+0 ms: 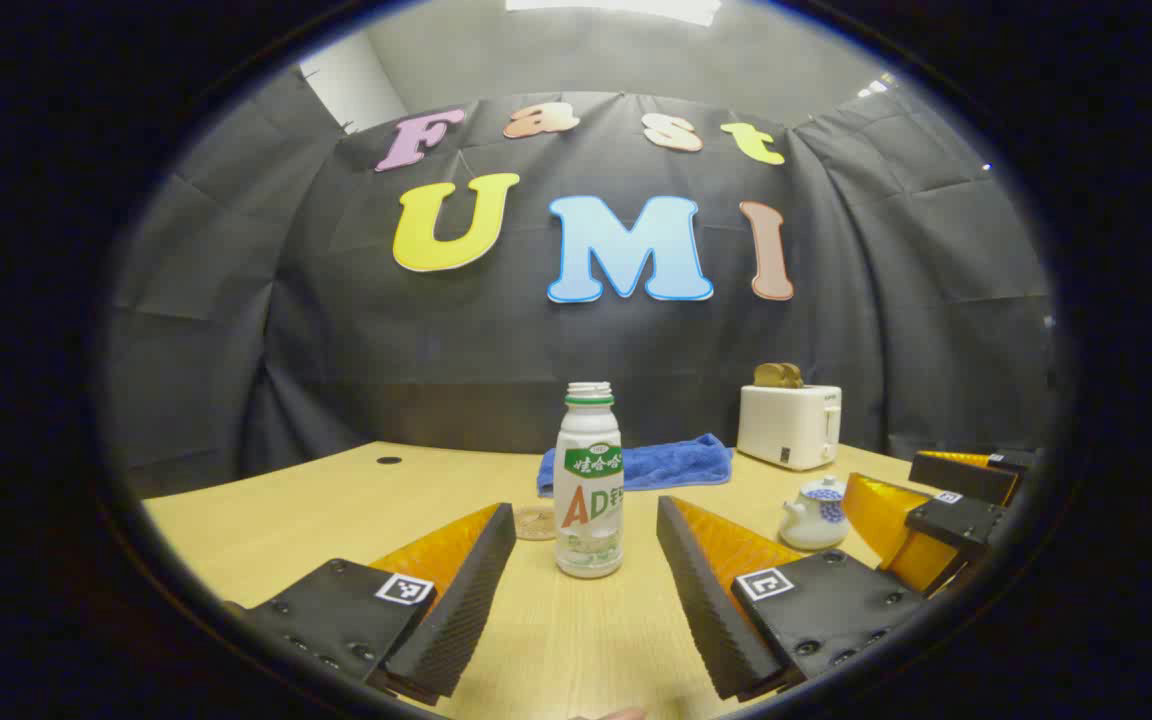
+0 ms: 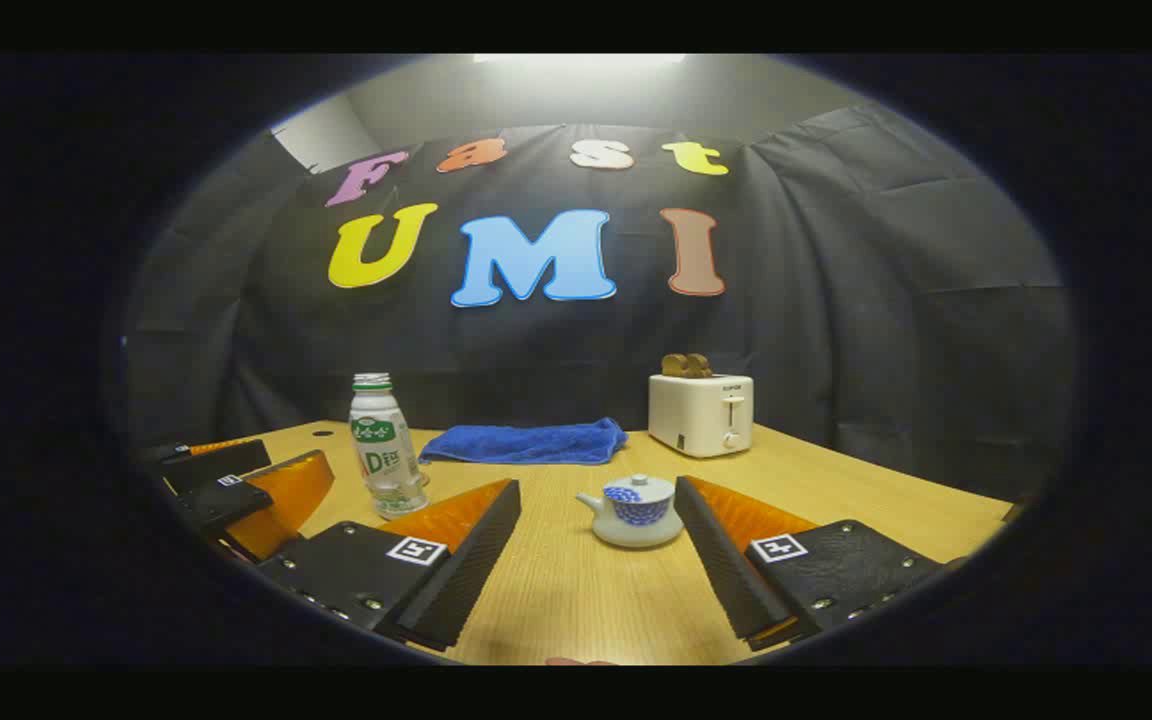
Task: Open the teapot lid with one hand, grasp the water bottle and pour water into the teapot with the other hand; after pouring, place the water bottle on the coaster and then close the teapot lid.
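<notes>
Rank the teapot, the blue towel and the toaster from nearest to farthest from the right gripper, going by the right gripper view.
1. Teapot: nearest, on the table just ahead of the open right gripper, lid on.
2. Blue towel: farther back, left of centre.
3. Toaster: at the back on the right by the wall; only slightly beyond the towel.

We see both views lit from a bright ceiling panel (image 1: 612, 6) overhead, washed out at the top. The table (image 1: 266, 510) is evenly bright with soft, faint shadows. Fisheye bending curves the edges; the right gripper view looks dimmer and softer.
</notes>
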A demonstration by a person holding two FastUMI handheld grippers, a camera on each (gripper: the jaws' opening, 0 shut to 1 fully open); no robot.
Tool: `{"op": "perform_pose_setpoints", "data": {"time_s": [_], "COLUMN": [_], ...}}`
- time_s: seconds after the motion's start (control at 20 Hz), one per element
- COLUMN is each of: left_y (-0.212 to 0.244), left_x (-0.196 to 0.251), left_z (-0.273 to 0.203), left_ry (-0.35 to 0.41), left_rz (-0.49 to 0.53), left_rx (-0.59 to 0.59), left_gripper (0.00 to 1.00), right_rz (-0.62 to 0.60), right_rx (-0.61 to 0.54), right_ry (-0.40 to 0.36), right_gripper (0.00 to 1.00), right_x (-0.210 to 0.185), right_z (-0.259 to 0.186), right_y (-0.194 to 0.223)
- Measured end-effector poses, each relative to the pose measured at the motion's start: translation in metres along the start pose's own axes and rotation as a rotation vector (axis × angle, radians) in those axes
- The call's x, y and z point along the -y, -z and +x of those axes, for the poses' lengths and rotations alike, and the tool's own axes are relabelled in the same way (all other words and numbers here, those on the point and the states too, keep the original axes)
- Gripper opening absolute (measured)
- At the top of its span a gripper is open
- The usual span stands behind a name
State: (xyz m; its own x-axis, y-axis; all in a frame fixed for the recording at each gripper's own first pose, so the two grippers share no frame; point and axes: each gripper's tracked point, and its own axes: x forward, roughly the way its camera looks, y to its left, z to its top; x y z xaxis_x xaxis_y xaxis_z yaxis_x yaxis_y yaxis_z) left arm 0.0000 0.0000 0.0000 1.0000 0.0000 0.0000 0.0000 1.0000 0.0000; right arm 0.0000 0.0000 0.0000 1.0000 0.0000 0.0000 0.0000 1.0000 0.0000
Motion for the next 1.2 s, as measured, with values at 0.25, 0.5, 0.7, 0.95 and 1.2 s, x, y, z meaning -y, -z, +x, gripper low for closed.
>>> {"op": "perform_pose_setpoints", "data": {"time_s": [0.25, 0.5, 0.7, 0.95, 1.2], "left_y": [-0.009, -0.003, -0.004, 0.001, 0.002], "left_x": [0.010, 0.010, 0.002, 0.000, -0.001], "left_z": [0.006, 0.019, 0.027, 0.040, 0.048], "left_ry": [0.028, 0.026, 0.009, 0.013, 0.017], "left_rz": [0.007, 0.022, 0.014, 0.010, 0.031], "left_rx": [0.021, 0.004, 0.000, -0.018, -0.021], "left_gripper": [1.00, 0.94, 0.94, 0.94, 0.94], "right_rz": [0.005, 0.011, 0.036, 0.040, 0.039], "right_rx": [-0.026, -0.061, -0.073, -0.103, -0.138], "right_ry": [0.015, -0.001, 0.004, 0.023, 0.027], "right_gripper": [0.95, 0.95, 0.95, 0.95, 0.95], "right_x": [0.018, 0.020, 0.027, 0.035, 0.038], "right_z": [0.016, 0.034, 0.054, 0.088, 0.108], "right_y": [0.001, 0.006, 0.004, 0.005, 0.014]}}
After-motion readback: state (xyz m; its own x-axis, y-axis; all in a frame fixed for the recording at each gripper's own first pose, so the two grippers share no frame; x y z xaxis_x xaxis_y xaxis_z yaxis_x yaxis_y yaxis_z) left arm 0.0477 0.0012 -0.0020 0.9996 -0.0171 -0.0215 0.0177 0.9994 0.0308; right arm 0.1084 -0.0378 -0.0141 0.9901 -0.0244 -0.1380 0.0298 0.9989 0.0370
